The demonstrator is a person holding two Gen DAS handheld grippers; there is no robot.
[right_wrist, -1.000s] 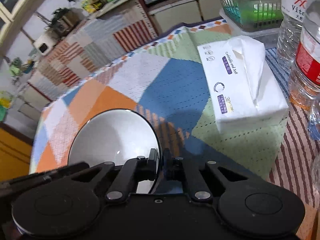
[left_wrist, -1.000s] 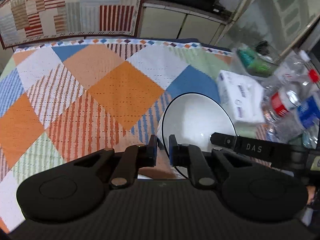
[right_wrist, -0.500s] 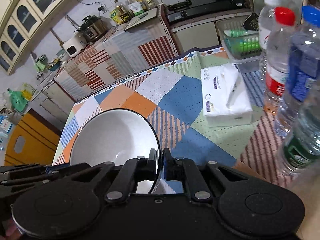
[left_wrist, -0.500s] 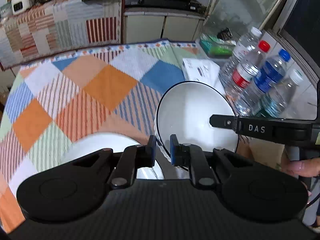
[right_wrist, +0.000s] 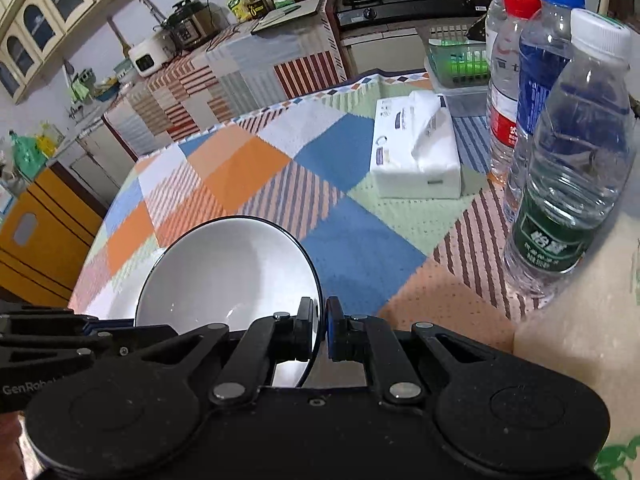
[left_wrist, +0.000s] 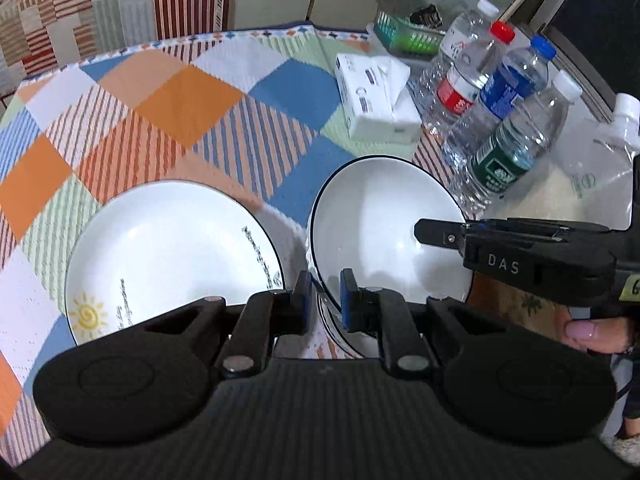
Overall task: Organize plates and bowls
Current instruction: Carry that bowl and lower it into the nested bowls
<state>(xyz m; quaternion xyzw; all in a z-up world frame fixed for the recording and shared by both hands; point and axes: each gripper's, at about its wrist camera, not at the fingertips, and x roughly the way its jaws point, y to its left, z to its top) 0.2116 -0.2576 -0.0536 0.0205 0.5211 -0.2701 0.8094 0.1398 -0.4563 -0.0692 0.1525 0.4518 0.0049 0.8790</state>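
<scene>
A white bowl with a dark rim (left_wrist: 380, 216) is held above the table by both grippers. My left gripper (left_wrist: 324, 300) is shut on its near rim. My right gripper (right_wrist: 320, 328) is shut on the bowl's right rim (right_wrist: 228, 268) and reaches in from the right in the left wrist view (left_wrist: 440, 234). Under the held bowl, another white bowl's edge (left_wrist: 332, 328) shows. A white plate with a sun drawing (left_wrist: 168, 252) lies on the checked tablecloth to the left of the bowls.
A tissue pack (left_wrist: 376, 100) lies beyond the bowl. Several water bottles (left_wrist: 508, 120) stand at the right, close to the bowl. A green basket (left_wrist: 408, 34) sits at the far table edge. A clear pouch (left_wrist: 600, 152) stands at the far right.
Both grippers have carried the bowl back toward the near side of the table. The sun plate and a second bowl beneath have come into view.
</scene>
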